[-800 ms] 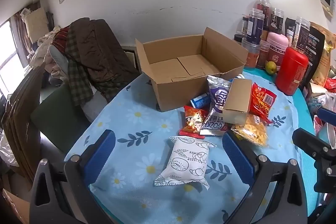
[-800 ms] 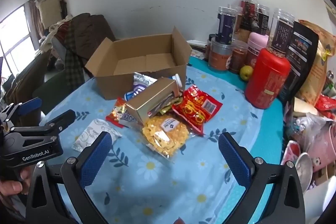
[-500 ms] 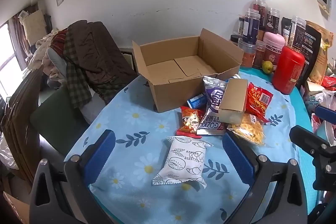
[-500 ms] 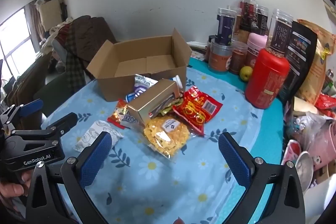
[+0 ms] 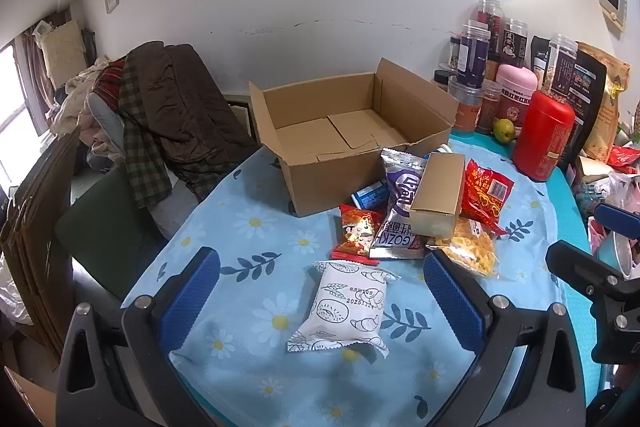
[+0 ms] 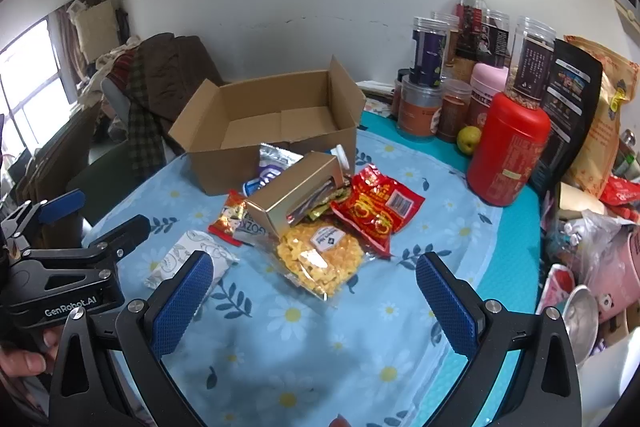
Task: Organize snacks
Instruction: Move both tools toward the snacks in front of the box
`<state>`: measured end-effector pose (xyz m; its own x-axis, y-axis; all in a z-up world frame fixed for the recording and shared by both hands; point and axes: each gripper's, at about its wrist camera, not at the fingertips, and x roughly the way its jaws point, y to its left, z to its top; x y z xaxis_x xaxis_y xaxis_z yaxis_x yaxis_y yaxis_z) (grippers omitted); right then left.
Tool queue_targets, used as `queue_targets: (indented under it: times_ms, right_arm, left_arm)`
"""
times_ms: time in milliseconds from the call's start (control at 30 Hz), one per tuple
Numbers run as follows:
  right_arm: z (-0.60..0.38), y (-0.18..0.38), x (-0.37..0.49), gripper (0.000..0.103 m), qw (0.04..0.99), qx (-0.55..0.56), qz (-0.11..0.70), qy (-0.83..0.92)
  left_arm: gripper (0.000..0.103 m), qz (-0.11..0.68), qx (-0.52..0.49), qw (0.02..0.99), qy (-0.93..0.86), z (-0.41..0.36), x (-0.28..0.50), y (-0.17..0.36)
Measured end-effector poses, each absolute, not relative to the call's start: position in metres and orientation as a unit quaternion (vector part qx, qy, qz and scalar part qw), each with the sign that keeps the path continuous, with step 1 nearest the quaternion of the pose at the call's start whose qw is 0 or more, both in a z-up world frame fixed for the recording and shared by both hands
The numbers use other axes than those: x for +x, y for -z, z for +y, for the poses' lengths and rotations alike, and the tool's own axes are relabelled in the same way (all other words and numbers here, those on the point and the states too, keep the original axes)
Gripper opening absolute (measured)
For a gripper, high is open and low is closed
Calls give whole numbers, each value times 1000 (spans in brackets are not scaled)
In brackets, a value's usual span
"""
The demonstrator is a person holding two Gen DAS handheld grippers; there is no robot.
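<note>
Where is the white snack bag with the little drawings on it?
The white snack bag lies flat on the flowery tablecloth, nearest the left gripper, just in front of the small red packet.

A lived-in home: flowered tablecloth (image 5: pixel 256 291), clothes-heaped chair (image 5: pixel 160 115), crowded food jars (image 6: pixel 430 75) against the wall.

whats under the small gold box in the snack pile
The gold box lies across the purple GOZK packet, the yellow snack bag and an edge of the red bag. Foil wrappers peek from its open end. What lies beneath its middle is hidden.
</note>
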<state>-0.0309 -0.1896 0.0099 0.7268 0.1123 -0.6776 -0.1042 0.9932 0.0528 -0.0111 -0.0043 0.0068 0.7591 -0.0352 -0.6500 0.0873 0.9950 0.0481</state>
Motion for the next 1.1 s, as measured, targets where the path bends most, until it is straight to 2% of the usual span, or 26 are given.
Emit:
queue_targets:
  times_ms: [1100]
  right_arm:
    - [-187,-8,-31,103,930,9,362,-66]
  left_arm:
    - [103,339,24,940,39,-1,-14,-15]
